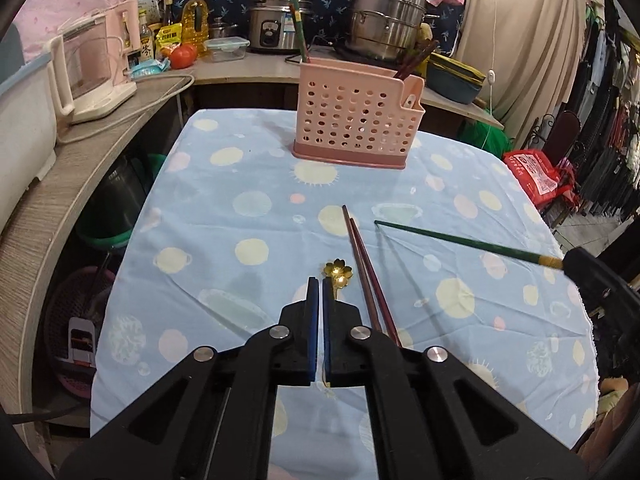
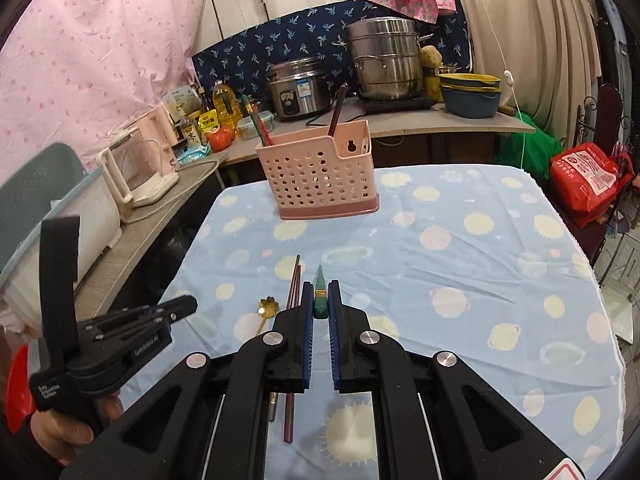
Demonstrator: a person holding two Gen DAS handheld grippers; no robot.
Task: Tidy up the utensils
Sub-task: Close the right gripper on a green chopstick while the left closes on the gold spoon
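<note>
My left gripper (image 1: 320,282) is shut, with nothing seen between its pads. The gold flower spoon (image 1: 338,273) lies on the dotted cloth just past its tips. In the right wrist view the spoon (image 2: 267,305) is clearly apart from the left gripper (image 2: 194,304). My right gripper (image 2: 320,286) is shut on the thick end of a green chopstick (image 2: 320,294). That chopstick (image 1: 460,242) juts leftward above the cloth from the right gripper (image 1: 572,261). Two brown chopsticks (image 1: 366,272) lie beside the spoon. At the far edge of the table, the pink perforated caddy (image 1: 352,128) holds chopsticks and a white spoon.
The table carries a blue cloth (image 1: 224,208). A counter behind holds a rice cooker (image 1: 276,26), a steel steamer pot (image 1: 384,20) and blue bowls (image 2: 472,98). A pink kettle (image 1: 96,72) stands at left, a red bag (image 1: 534,172) at right. A person's hand (image 2: 60,432) grips the left tool.
</note>
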